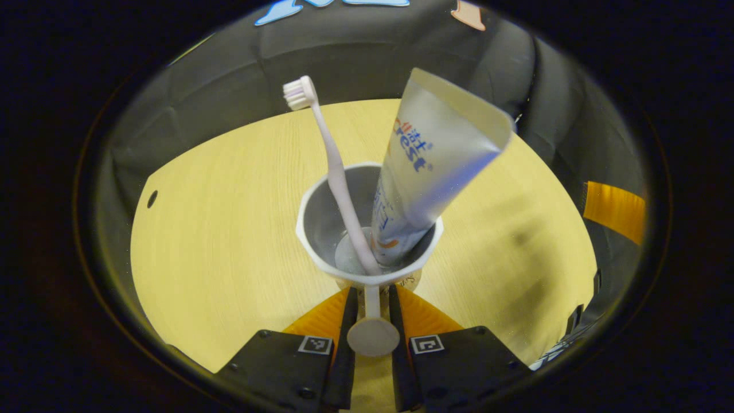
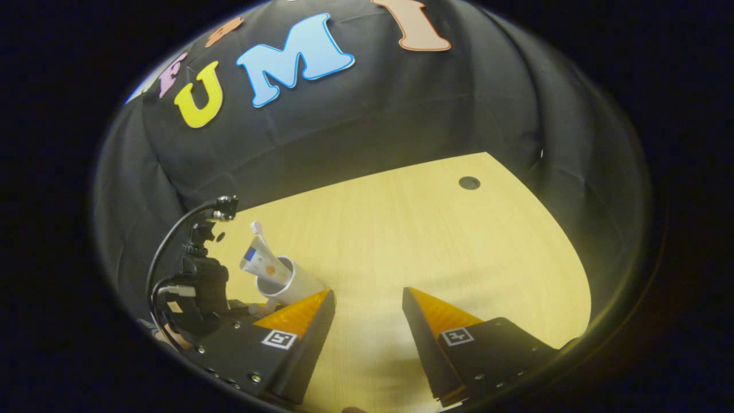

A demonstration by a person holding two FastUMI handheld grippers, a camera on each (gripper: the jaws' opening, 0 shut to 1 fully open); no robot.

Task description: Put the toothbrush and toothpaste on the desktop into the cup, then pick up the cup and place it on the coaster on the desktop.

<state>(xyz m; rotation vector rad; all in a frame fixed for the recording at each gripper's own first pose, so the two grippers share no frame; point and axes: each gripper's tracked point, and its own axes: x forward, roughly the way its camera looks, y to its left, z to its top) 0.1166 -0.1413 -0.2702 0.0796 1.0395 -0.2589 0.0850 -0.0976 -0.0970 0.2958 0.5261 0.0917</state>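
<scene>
The pale wooden counter (image 1: 229, 229) spreads wide around the cup (image 1: 321, 229), with bare wood on every side of it and a small dark hole (image 1: 152, 199) near the counter's edge well away from the cup; beyond the curved far edge hangs the black cloth wall. In the right gripper view the counter (image 2: 459, 246) runs open ahead, its hole (image 2: 469, 183) near the far edge, and the cup (image 2: 292, 281) sits off towards the counter's edge, beside the other gripper's black body and cable. The cup is a grey, wide-mouthed mug with a white rim, and whether it rests on the wood or is lifted off it cannot be told. Inside it the toothpaste (image 1: 430, 166) stands cap down, leaning against the rim on the side away from the toothbrush, its flat crimped end well above the cup. The toothbrush (image 1: 335, 172) stands beside it, its foot on the cup's floor and its white bristle head tilted up and out over the opposite rim. The left gripper (image 1: 371, 321) is nearly closed, both fingers pressing on the cup's thin white handle just below the rim. The right gripper (image 2: 367, 301) stands wide apart over bare wood, well clear of the cup, holding and touching nothing.
</scene>
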